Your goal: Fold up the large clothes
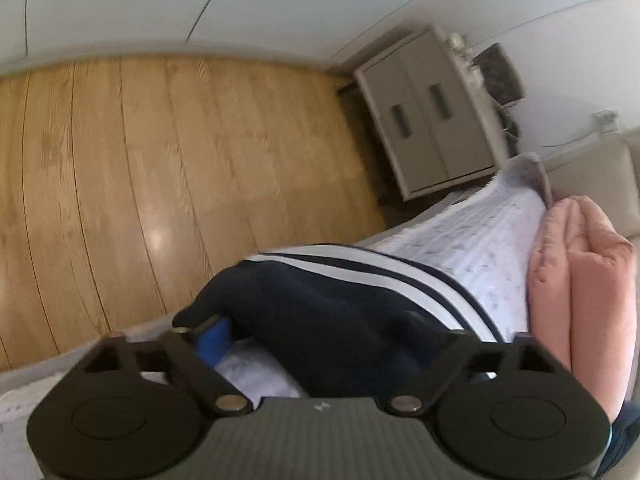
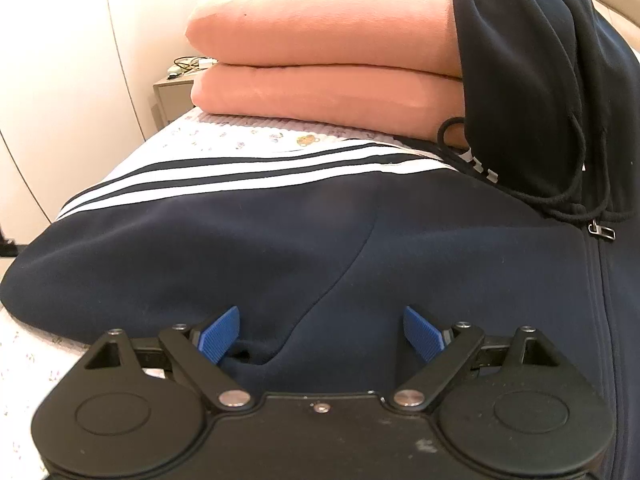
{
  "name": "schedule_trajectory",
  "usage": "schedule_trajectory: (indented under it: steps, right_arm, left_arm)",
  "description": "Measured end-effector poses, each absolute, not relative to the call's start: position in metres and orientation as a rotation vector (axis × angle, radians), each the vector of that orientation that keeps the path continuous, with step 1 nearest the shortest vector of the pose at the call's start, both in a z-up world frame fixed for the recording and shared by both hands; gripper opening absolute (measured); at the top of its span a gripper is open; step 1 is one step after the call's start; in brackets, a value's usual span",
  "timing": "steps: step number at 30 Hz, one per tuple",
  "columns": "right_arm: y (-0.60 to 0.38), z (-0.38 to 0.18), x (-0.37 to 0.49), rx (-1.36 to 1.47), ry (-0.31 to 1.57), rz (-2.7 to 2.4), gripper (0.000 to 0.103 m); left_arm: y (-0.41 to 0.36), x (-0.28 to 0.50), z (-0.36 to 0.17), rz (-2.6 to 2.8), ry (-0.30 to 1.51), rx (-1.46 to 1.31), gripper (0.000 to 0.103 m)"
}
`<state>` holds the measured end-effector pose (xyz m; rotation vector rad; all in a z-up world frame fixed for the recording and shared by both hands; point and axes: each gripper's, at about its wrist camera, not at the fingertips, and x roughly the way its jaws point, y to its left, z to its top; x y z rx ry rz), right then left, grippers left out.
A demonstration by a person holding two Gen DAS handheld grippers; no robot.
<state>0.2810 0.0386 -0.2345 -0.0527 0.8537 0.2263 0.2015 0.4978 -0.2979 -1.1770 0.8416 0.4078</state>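
A navy zip jacket (image 2: 200, 248) with white sleeve stripes (image 2: 240, 172) lies spread on the bed. Its hood (image 2: 540, 80) with a drawstring leans against the pink stack at the back right. My right gripper (image 2: 322, 332) hovers open just over the jacket's front, both blue pads bare and the cloth apart from them. In the left wrist view the sleeve end of the jacket (image 1: 320, 312) bulges between the widely spread fingers of my left gripper (image 1: 320, 340). Its left blue pad (image 1: 216, 338) shows free of the cloth, while navy fabric covers the right one.
A folded pink quilt (image 2: 320, 40) is stacked at the head of the bed on a white patterned sheet (image 2: 224, 136). A grey nightstand (image 1: 432, 116) stands beside the bed. The wooden floor (image 1: 160, 160) runs past the bed's edge to a white wall.
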Motion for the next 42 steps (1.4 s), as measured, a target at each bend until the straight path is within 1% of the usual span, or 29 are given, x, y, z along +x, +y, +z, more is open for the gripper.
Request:
schedule_trajectory:
  steps: [1,2,3,4,6,11,16,19,21,24,27,28,29,30,31,32,34,36,37,38,42]
  right_arm:
    - [0.039,-0.234,0.281,-0.058,0.851,0.229,0.103]
    - [0.039,-0.234,0.281,-0.065,0.845,0.229,0.103]
    - [0.04,-0.233,0.279,-0.071,0.84,0.224,0.103]
    - [0.042,-0.233,0.276,-0.075,0.834,0.215,0.103]
    - [0.043,-0.232,0.27,-0.076,0.817,0.189,0.103]
    - [0.037,-0.231,0.24,-0.062,0.749,0.137,0.103]
    - [0.008,-0.2,0.236,-0.067,0.777,0.234,0.103]
    - [-0.031,-0.174,0.225,-0.024,0.72,0.207,0.103]
    - [-0.065,-0.159,0.217,0.011,0.71,0.183,0.103]
    - [-0.125,-0.144,0.202,0.104,0.694,0.117,0.103]
    - [-0.181,-0.143,0.185,0.177,0.703,0.053,0.103]
    - [-0.197,-0.146,0.181,0.194,0.72,0.034,0.103]
    - [-0.213,-0.152,0.177,0.212,0.742,0.02,0.103]
    - [-0.225,-0.156,0.175,0.226,0.765,0.007,0.103]
    - [-0.24,-0.161,0.176,0.242,0.79,-0.014,0.103]
    - [-0.254,-0.168,0.174,0.268,0.815,-0.037,0.103]
    - [-0.276,-0.179,0.173,0.333,0.853,-0.049,0.103]
    - [-0.293,-0.185,0.176,0.4,0.861,-0.039,0.103]
    - [-0.299,-0.185,0.179,0.425,0.854,-0.029,0.103]
    - [-0.302,-0.184,0.185,0.441,0.845,-0.01,0.103]
    - [-0.288,-0.184,0.235,0.397,0.783,0.092,0.103]
  left_arm:
    - [0.502,0.207,-0.306,0.399,0.829,-1.211,0.089]
    - [0.506,0.204,-0.309,0.398,0.784,-1.246,0.058]
    - [0.509,0.203,-0.306,0.414,0.754,-1.242,0.033]
    - [0.51,0.209,-0.298,0.457,0.763,-1.184,0.009]
    - [0.51,0.206,-0.274,0.473,0.692,-1.099,0.008]
    - [0.495,0.209,-0.185,0.396,0.514,-0.936,0.008]
    - [0.431,0.219,-0.085,0.199,0.377,-0.737,0.007]
    - [0.357,0.223,-0.032,0.026,0.324,-0.608,0.007]
    - [0.303,0.228,-0.01,-0.094,0.312,-0.552,0.007]
    - [0.212,0.234,0.0,-0.289,0.329,-0.481,0.008]
    - [0.119,0.24,-0.022,-0.437,0.416,-0.39,0.009]
    - [0.093,0.243,-0.038,-0.472,0.474,-0.372,0.013]
    - [0.074,0.246,-0.054,-0.503,0.538,-0.365,0.027]
    - [0.054,0.249,-0.075,-0.531,0.639,-0.362,0.037]
    - [0.043,0.252,-0.094,-0.55,0.732,-0.37,0.054]
    - [0.036,0.251,-0.111,-0.571,0.823,-0.386,0.062]
    - [0.038,0.243,-0.14,-0.602,0.938,-0.42,0.063]
    - [0.055,0.238,-0.153,-0.601,0.977,-0.431,0.071]
    - [0.068,0.236,-0.154,-0.58,0.967,-0.428,0.079]
    - [0.087,0.248,-0.158,-0.551,0.942,-0.423,0.083]
    - [0.151,0.279,-0.158,-0.37,0.865,-0.38,0.091]
